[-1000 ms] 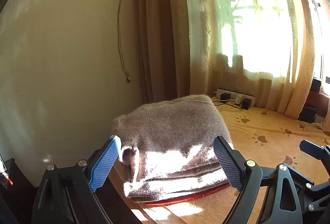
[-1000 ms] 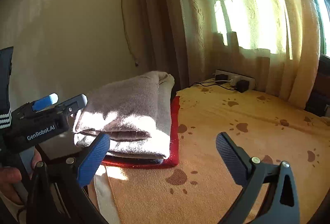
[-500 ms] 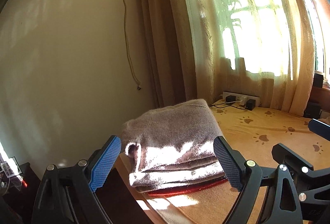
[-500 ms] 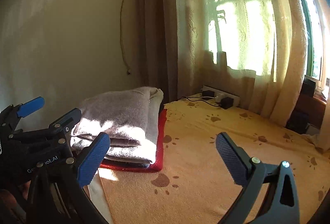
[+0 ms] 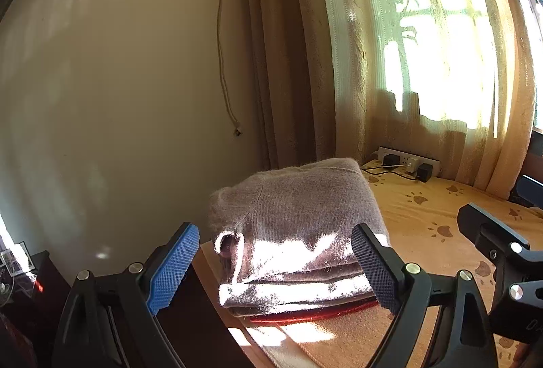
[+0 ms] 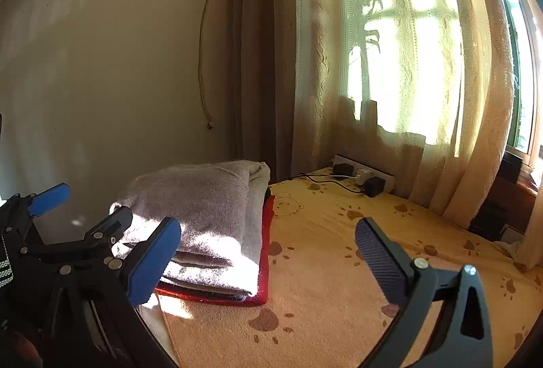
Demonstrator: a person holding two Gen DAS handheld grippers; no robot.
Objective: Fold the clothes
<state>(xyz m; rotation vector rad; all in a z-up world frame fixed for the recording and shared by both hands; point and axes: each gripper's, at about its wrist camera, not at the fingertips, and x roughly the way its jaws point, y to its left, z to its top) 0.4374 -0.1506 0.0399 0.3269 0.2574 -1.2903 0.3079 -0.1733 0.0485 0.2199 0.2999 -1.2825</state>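
Sunlit yellow bedspread (image 6: 339,266) printed with brown paw marks fills the foreground, and both grippers hang over its near edge with nothing between their fingers — the left gripper (image 5: 275,266) spread wide, framing the pile ahead, the right gripper (image 6: 268,259) likewise spread, with bare bedspread in its gap. Just beyond them, at the left corner of the bed next to the wall, lies a grey sweater (image 5: 295,218) already folded into a neat thick block, several layers showing at its near edge; it rests on a flat red garment (image 6: 266,266), which peeks out along the front and right side. So the pile lies as folded clothes should, though whether more items wait out of view cannot be told. By its look the sweater is soft fuzzy knit, light, limp and springy: it would sag and unfold if pinched by a single layer, so a hold would best close on the whole stack of layers at the near folded edge, or at two opposite sides. No basket, box or other container shows in either view. Farther back a power strip (image 6: 364,173) with plugs sits at the bed's far edge, below curtains (image 6: 407,62) lit from the window.
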